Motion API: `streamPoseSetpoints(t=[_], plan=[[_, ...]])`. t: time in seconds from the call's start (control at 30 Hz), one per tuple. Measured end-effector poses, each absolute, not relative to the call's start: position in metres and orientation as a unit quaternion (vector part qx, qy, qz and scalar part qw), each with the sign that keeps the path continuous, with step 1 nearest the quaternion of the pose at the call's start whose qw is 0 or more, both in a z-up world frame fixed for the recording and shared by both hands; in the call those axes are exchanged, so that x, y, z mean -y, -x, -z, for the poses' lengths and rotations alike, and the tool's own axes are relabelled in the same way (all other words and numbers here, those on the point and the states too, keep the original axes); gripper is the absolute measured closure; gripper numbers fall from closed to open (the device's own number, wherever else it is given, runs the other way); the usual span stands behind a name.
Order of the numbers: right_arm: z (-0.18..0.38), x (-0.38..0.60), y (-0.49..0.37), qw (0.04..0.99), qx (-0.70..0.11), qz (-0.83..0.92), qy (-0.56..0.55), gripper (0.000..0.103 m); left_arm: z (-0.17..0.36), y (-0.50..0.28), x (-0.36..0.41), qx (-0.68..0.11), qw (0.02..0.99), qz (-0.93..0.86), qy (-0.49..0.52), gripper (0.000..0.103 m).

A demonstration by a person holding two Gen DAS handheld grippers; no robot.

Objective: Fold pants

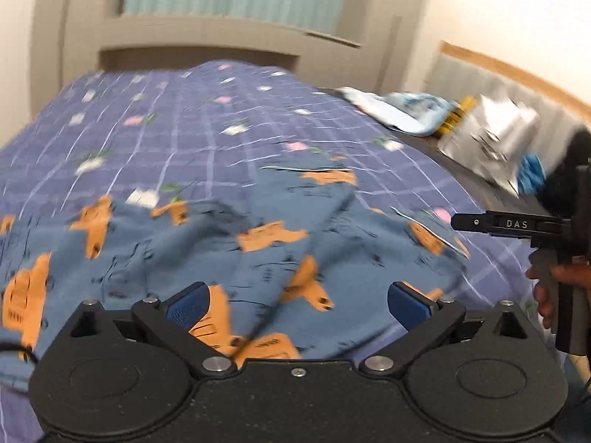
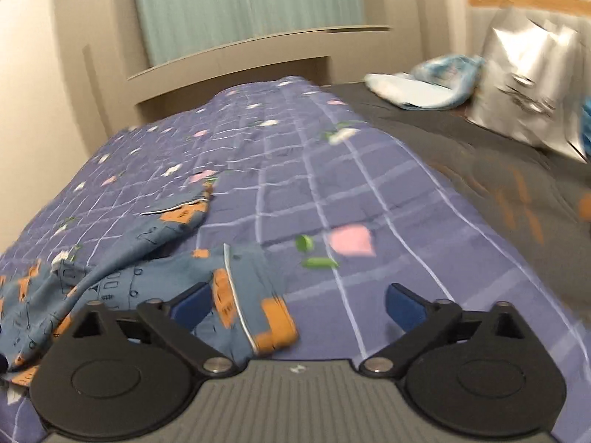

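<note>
The pants [image 1: 207, 243] are blue with orange prints and lie crumpled on a purple checked bedspread [image 1: 177, 125]. My left gripper [image 1: 297, 301] is open just above the pants, nothing between its blue pads [image 1: 186, 308]. The right gripper shows in the left wrist view [image 1: 480, 223] at the right edge, held by a hand. In the right wrist view my right gripper [image 2: 297, 302] is open over the bedspread [image 2: 332, 192]; a pant leg end [image 2: 236, 295] with a white-piped hem lies by its left finger [image 2: 190, 306]. The rest of the pants [image 2: 110, 258] trail to the left.
A silver foil bag [image 2: 528, 85] and a light blue plastic bag [image 2: 428, 81] lie at the head of the bed on a dark grey sheet [image 2: 461, 155]. A grey headboard [image 1: 491, 77] stands behind them. A beige window frame and green curtain [image 2: 240, 3] face me.
</note>
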State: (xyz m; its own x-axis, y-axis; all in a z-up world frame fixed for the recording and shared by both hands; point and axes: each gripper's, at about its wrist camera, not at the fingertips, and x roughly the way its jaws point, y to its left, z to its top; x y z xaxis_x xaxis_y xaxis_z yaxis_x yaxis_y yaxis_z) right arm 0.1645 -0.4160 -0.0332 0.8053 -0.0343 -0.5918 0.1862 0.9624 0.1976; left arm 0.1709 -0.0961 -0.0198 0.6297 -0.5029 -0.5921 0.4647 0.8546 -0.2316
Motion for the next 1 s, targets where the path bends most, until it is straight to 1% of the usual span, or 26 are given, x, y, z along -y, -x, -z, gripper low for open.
streamPoseSetpoints(t=[0.1,0.23,0.4,0.47,0.5,0.53,0.57,0.6,0.63,0.77,0.9,0.97,1.0], plan=[[0.023,0.412,-0.220,0.936,-0.329,-0.017,-0.121,0.000,0.024,-0.190,0.083,-0.350,0.897,0.257,0.085,0.001],[0.012,0.388,-0.302,0.905,-0.383,-0.129,-0.130,0.000,0.037,-0.221,0.071,-0.381,0.875,0.243,0.172,0.001],[0.008,0.352,-0.374,0.873,-0.437,-0.170,-0.136,0.001,0.050,-0.246,0.059,-0.396,0.853,0.241,0.239,0.001],[0.009,0.337,-0.395,0.863,-0.460,-0.157,-0.137,0.006,0.055,-0.252,0.061,-0.407,0.845,0.242,0.250,0.002],[0.011,0.332,-0.402,0.860,-0.469,-0.148,-0.139,0.014,0.057,-0.254,0.062,-0.411,0.841,0.244,0.252,0.006],[0.012,0.325,-0.411,0.856,-0.478,-0.137,-0.142,0.026,0.059,-0.256,0.062,-0.418,0.836,0.247,0.255,0.009],[0.016,0.319,-0.416,0.852,-0.486,-0.129,-0.144,0.031,0.061,-0.258,0.062,-0.425,0.832,0.247,0.257,0.018],[0.019,0.310,-0.423,0.847,-0.499,-0.118,-0.141,0.040,0.063,-0.260,0.062,-0.434,0.829,0.242,0.258,0.024],[0.021,0.303,-0.428,0.844,-0.507,-0.110,-0.134,0.044,0.066,-0.262,0.063,-0.444,0.825,0.233,0.261,0.026],[0.030,0.281,-0.436,0.842,-0.523,-0.079,-0.102,0.044,0.071,-0.268,0.061,-0.453,0.820,0.224,0.270,0.039],[0.034,0.262,-0.445,0.841,-0.534,-0.062,-0.060,0.045,0.075,-0.272,0.058,-0.461,0.812,0.223,0.279,0.044],[0.037,0.257,-0.447,0.843,-0.536,-0.046,-0.034,0.055,0.076,-0.272,0.061,-0.465,0.812,0.223,0.273,0.044],[0.038,0.254,-0.447,0.845,-0.534,-0.036,-0.017,0.065,0.075,-0.273,0.063,-0.466,0.813,0.223,0.269,0.043]])
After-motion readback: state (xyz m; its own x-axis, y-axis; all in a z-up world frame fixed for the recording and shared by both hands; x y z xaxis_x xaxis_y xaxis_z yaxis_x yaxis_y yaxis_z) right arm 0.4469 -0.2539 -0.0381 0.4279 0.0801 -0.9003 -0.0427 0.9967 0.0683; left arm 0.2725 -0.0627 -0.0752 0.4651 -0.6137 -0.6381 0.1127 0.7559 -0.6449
